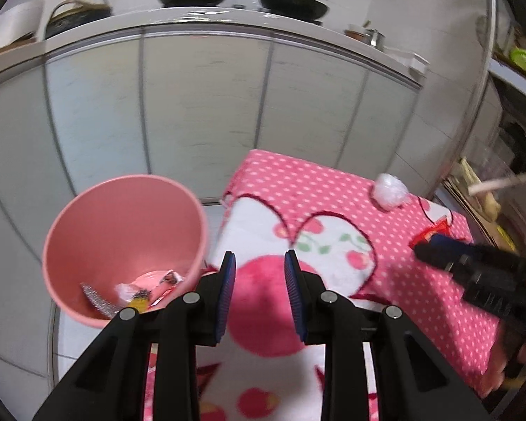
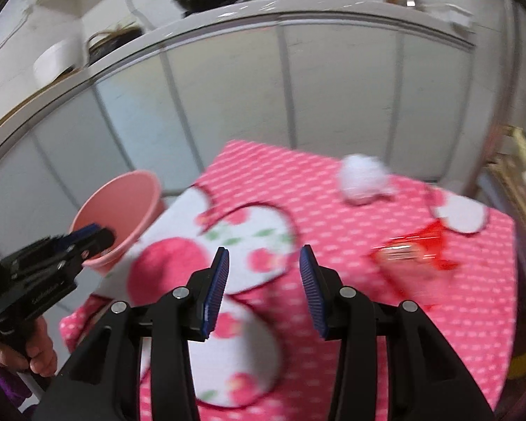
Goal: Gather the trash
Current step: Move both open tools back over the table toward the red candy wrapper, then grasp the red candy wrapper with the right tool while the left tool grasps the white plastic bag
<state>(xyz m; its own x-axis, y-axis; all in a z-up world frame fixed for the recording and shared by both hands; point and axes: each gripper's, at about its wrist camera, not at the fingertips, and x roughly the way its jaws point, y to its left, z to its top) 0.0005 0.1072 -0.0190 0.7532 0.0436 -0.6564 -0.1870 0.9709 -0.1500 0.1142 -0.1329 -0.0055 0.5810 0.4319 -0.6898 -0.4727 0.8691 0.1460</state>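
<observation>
Both grippers, left gripper (image 1: 259,294) and right gripper (image 2: 263,289), gape empty above pink cloth (image 2: 438,315); red wrapper (image 2: 413,251) uncollected, pink bin (image 1: 122,231) placed alongside for drops

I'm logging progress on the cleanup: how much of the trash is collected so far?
Partly done: the pink bin already holds several wrappers. Nothing is in hand: the left gripper and right gripper are both open and empty. Left on the pink tablecloth: a crumpled white ball and a red wrapper.
</observation>
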